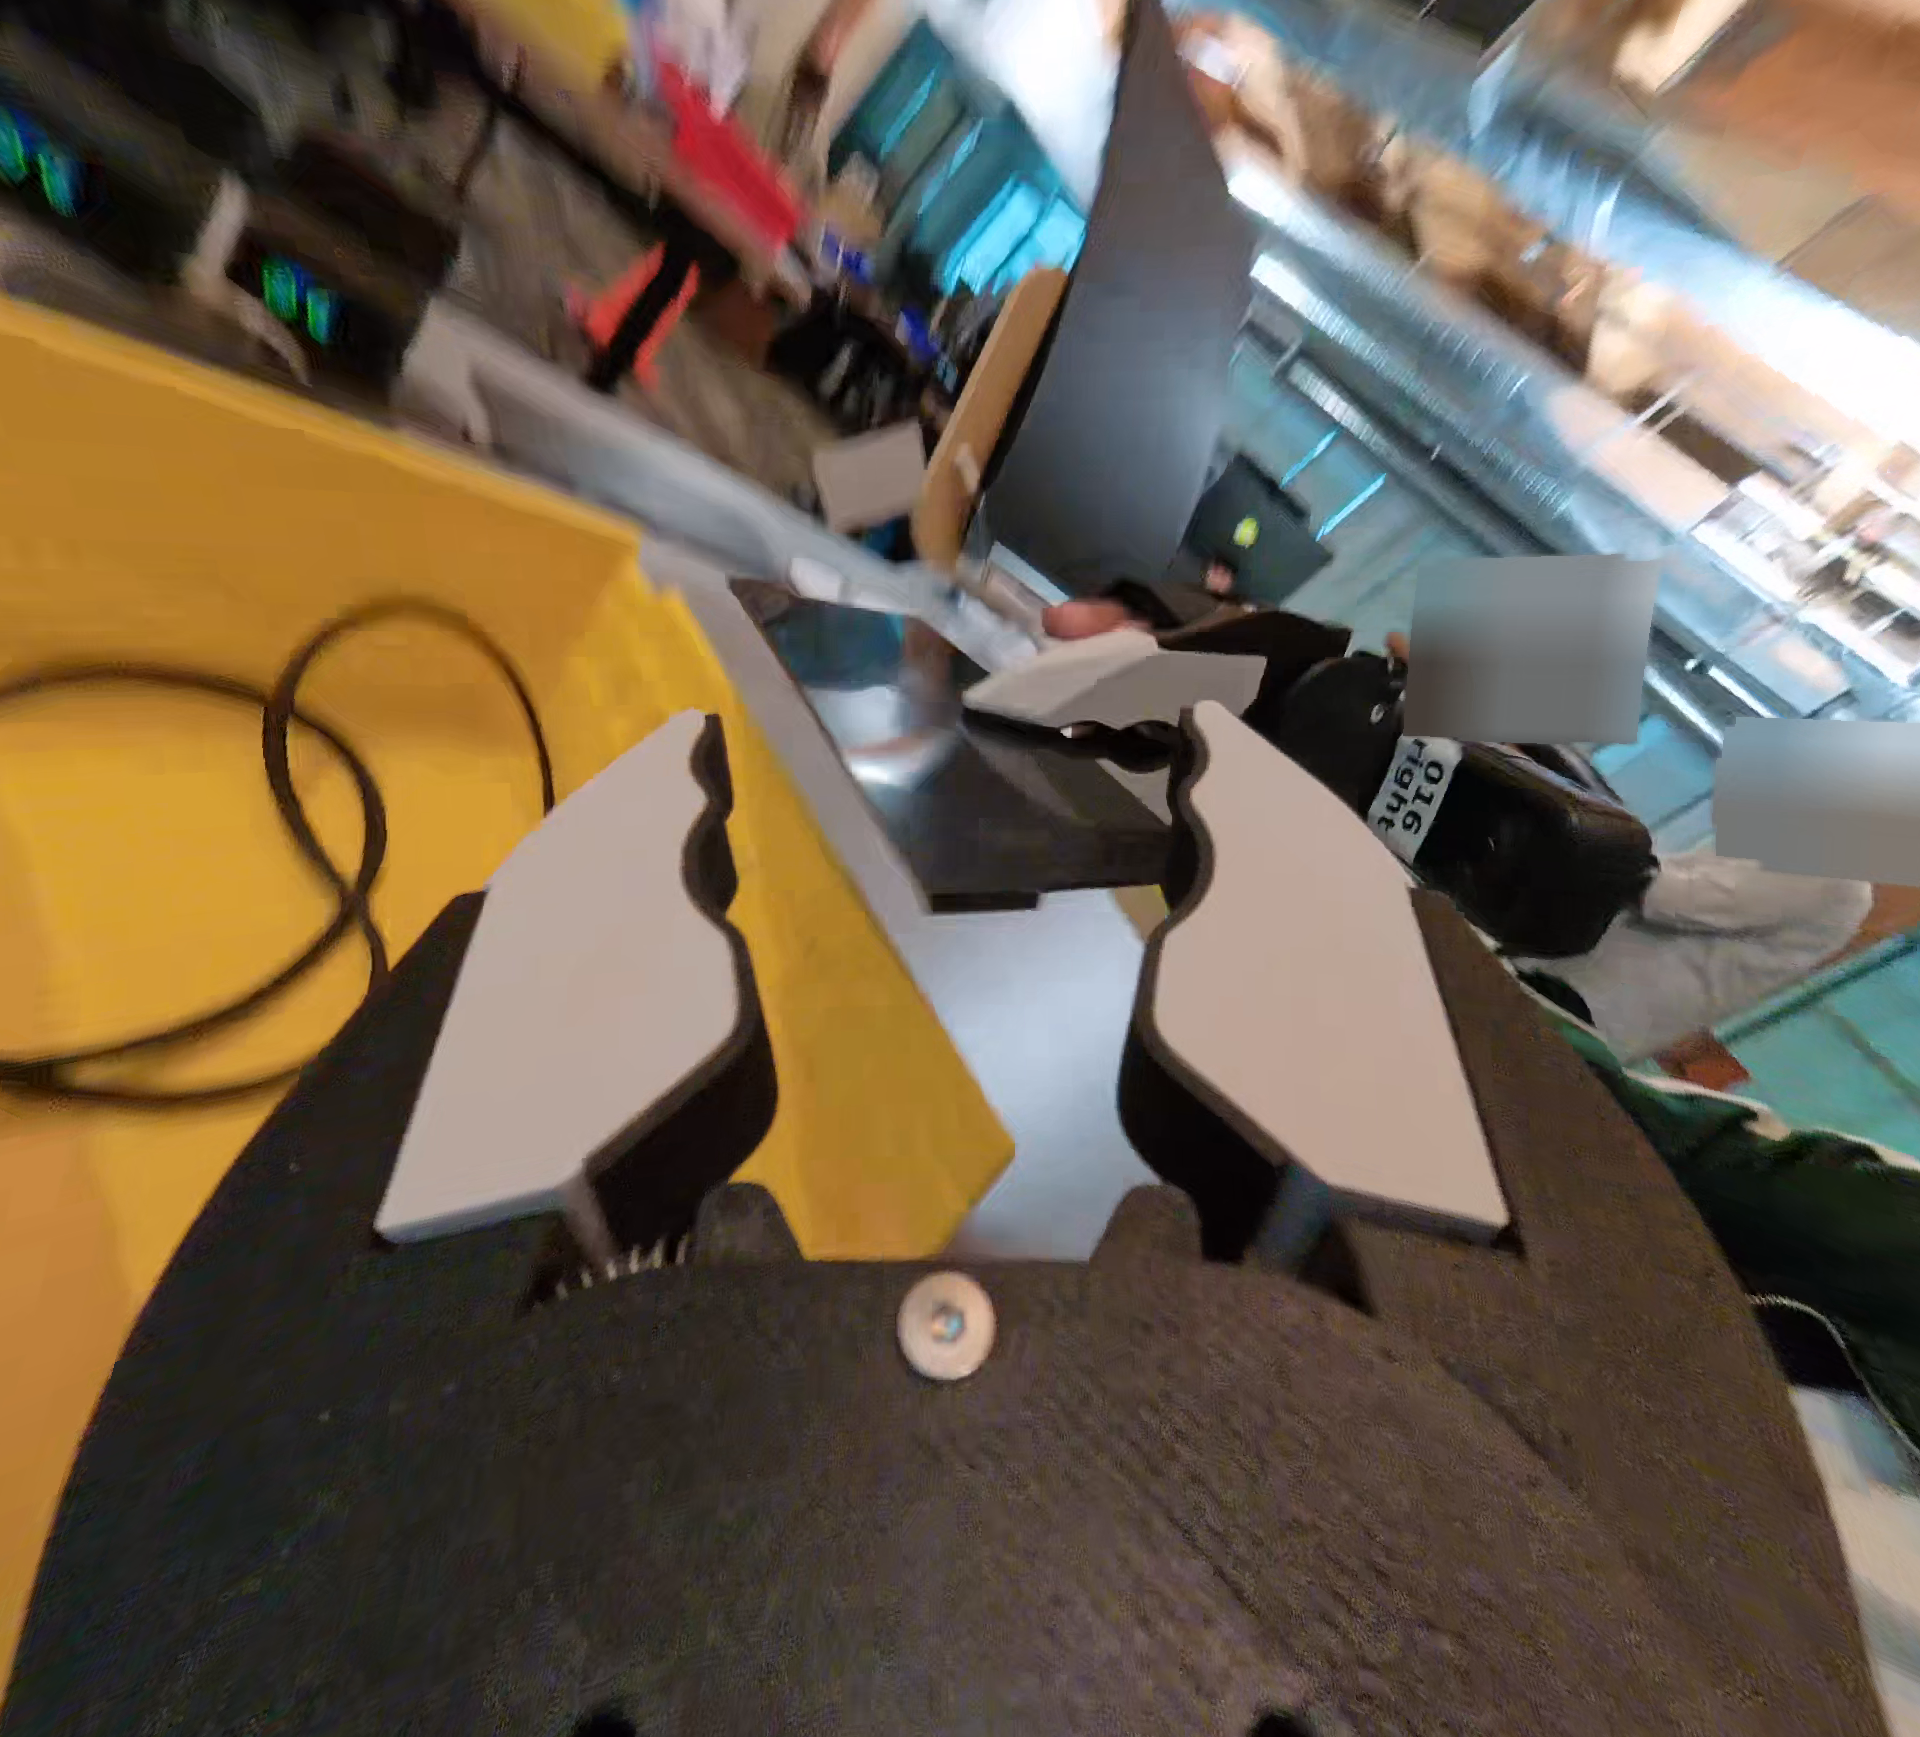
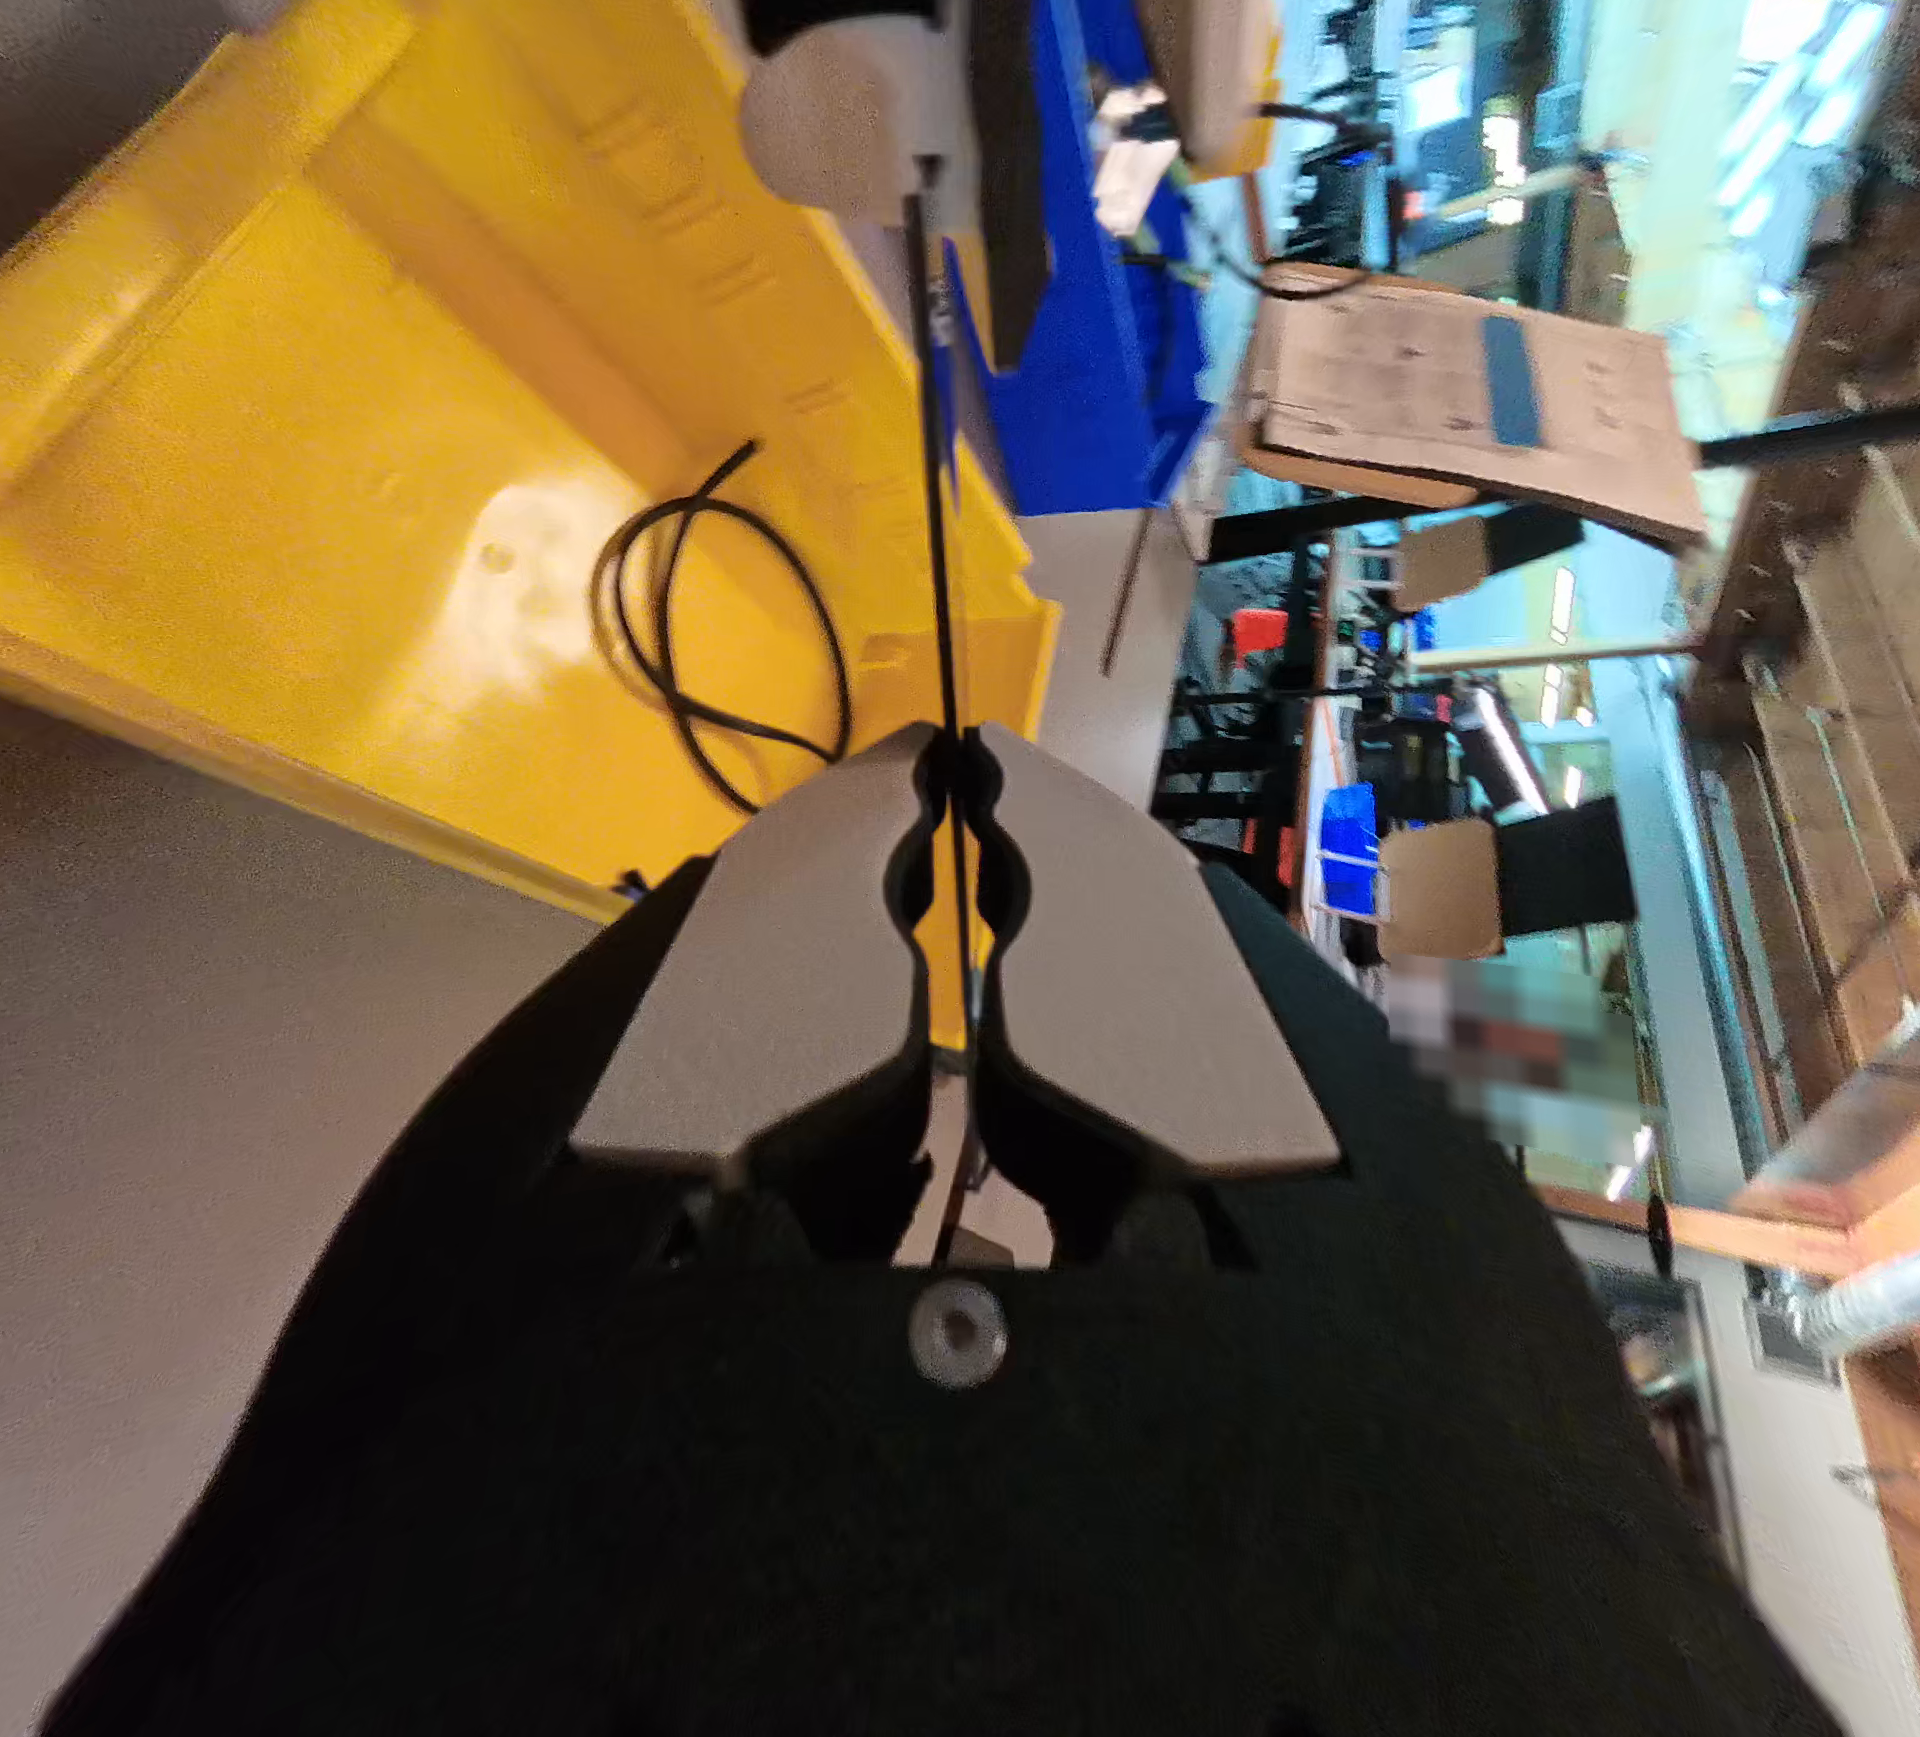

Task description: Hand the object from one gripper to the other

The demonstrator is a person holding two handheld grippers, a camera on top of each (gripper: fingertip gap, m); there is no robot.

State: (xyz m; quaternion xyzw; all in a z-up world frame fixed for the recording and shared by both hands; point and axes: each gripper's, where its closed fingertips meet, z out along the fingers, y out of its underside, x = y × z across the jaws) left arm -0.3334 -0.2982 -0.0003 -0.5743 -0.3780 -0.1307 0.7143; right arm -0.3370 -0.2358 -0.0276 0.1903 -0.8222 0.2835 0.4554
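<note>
A thin flat dark object (image 1: 997, 814) shows its broad face in the left wrist view. In the right wrist view it (image 2: 935, 492) is edge-on, a thin black line. My right gripper (image 2: 951, 752) is shut on it, and it runs forward from the fingertips. My left gripper (image 1: 951, 742) is open, its jaws wide apart with the object's end lying between and just beyond the fingertips. I cannot tell if either finger touches it. The right gripper (image 1: 1081, 711) shows ahead at the right. The left gripper (image 2: 925, 160) shows at the object's far end.
A yellow bin (image 1: 208, 544) holds a loose black cable loop (image 1: 343, 856); both show in the right wrist view, the bin (image 2: 312, 440) and the cable (image 2: 727, 627). A blue bin (image 2: 1081, 337) stands behind. A person's green sleeve (image 1: 1766, 1168) is at right. Both views are blurred. One gripper's finger ends stand about 8 cm off the other's.
</note>
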